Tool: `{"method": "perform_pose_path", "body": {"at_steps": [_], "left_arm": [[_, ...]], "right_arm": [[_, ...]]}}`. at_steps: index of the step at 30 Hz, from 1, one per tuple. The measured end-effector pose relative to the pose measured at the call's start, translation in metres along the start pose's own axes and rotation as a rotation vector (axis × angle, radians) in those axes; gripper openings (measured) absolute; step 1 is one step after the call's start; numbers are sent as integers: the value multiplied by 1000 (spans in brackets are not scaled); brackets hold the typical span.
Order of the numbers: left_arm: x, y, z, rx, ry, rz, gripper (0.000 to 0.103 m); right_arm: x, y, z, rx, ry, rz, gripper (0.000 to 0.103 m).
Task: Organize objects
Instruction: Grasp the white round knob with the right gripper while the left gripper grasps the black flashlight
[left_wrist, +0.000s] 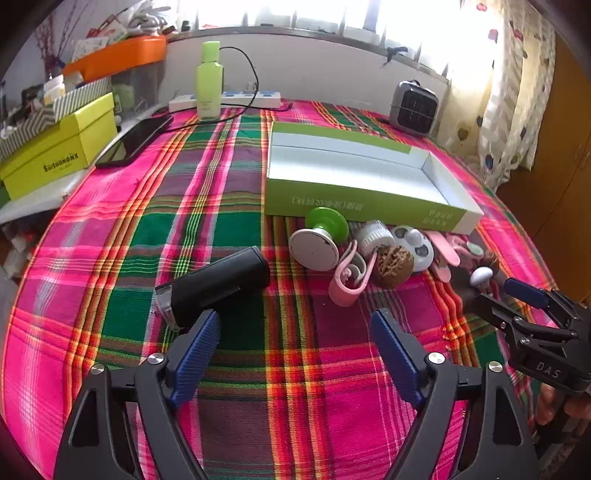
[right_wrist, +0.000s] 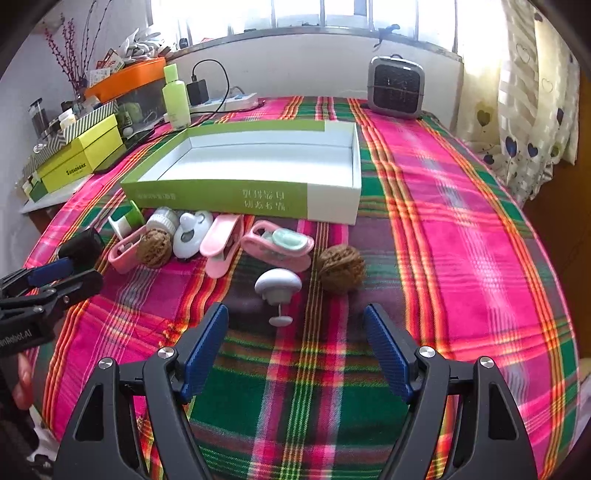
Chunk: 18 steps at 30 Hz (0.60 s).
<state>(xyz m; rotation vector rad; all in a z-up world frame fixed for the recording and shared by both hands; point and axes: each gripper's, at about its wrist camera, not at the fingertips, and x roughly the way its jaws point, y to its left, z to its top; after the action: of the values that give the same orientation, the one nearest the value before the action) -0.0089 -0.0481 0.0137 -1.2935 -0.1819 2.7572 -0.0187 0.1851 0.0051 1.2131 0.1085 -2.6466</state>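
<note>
An open green-and-white box (left_wrist: 354, 173) (right_wrist: 258, 166) lies empty on the plaid cloth. In front of it is a row of small things: a green-and-white spool (left_wrist: 319, 240), pink clips (left_wrist: 347, 275) (right_wrist: 221, 247), a walnut (left_wrist: 393, 266) (right_wrist: 155, 247), a white round gadget (right_wrist: 190, 234), a second walnut (right_wrist: 341, 264) and a white mushroom-shaped hook (right_wrist: 277, 284). A black cylinder (left_wrist: 218, 284) lies left. My left gripper (left_wrist: 295, 328) is open, empty, its left finger close to the cylinder. My right gripper (right_wrist: 295, 325) is open, empty, just short of the hook.
A grey fan heater (right_wrist: 397, 86) stands at the back right. A green bottle (left_wrist: 209, 81), a power strip (left_wrist: 225, 99) with a cable and a phone (left_wrist: 136, 140) are at the back left. Yellow boxes (left_wrist: 59, 151) and an orange tray sit off the left edge.
</note>
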Motion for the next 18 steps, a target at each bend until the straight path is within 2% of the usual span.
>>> {"method": "perform_pose_path", "body": {"at_steps": [4,10,13,18], "left_arm": [[-4,7,3,-11,-8,-24,79],[-9,23,7,-29,-34,20,79],[-6,28,11,-37,-22,40,79],[-14,32,12,-21,-52,9,78]], "right_arm": [[3,-1,6,-7,2,-16,76],[9,-5,7,-2,22,-16,72],[11,-5,7,4,29,-11,71],[11,-5,8,1,30,-10,66]]}}
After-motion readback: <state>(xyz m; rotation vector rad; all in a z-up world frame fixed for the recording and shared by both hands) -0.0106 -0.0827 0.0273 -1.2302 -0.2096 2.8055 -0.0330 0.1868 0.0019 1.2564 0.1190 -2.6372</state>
